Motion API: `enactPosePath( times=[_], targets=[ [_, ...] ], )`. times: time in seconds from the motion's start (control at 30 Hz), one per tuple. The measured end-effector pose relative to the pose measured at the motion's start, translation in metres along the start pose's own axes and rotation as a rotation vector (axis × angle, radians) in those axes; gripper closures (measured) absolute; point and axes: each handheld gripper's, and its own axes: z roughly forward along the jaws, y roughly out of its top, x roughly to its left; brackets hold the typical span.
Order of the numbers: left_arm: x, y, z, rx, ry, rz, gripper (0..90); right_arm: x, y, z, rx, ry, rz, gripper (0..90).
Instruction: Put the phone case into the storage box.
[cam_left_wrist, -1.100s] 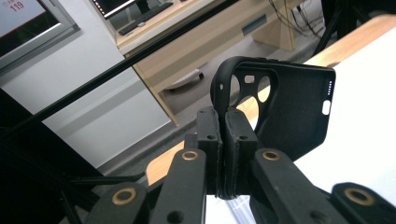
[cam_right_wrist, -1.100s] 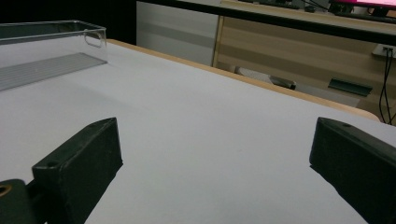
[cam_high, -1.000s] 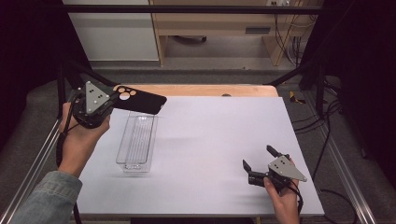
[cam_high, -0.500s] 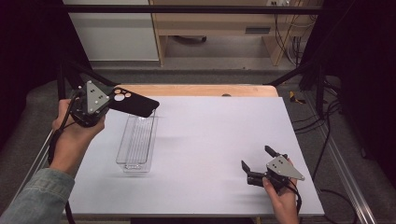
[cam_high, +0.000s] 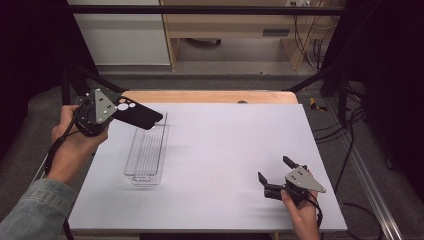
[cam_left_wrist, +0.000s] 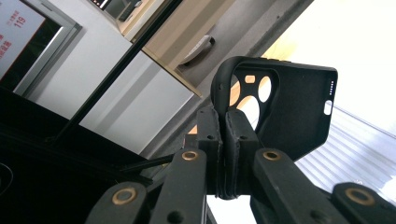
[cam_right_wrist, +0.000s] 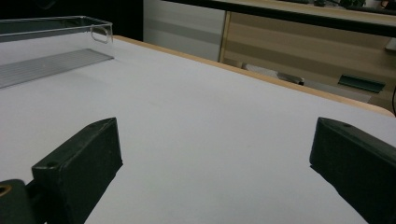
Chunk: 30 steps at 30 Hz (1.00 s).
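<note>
We see the left claw (cam_high: 117, 111) raised above the far left corner of the white counter (cam_high: 225, 150), its jaws pressed onto one edge of a black rubbery phone case (cam_high: 139, 114) with round camera cut-outs. In the left gripper view the case (cam_left_wrist: 285, 105) juts up and right from the pinch. The case hangs over the far end of a clear plastic oblong tray (cam_high: 146, 155) lying on the counter. The right claw (cam_high: 274, 170) rests low at the near right, jaws spread wide with nothing between them, well apart from the tray.
</note>
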Motion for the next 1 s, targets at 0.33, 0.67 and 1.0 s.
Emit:
enactPosePath(
  times=[0.33, 0.67, 1.0],
  targets=[
    [-0.003, -0.001, 0.003, 0.007, 0.001, 0.026, 85.3, 0.000, 0.002, -0.010, -0.070, 0.041, 0.079, 2.3],
    [-0.004, -0.004, 0.008, 0.029, 0.008, 0.051, 85.3, 0.002, 0.001, -0.012, -0.071, 0.051, 0.061, 2.3],
    [-0.009, -0.001, 0.024, 0.050, 0.017, 0.111, 85.3, 0.003, 0.000, -0.011, -0.069, 0.054, 0.055, 2.3]
  ],
)
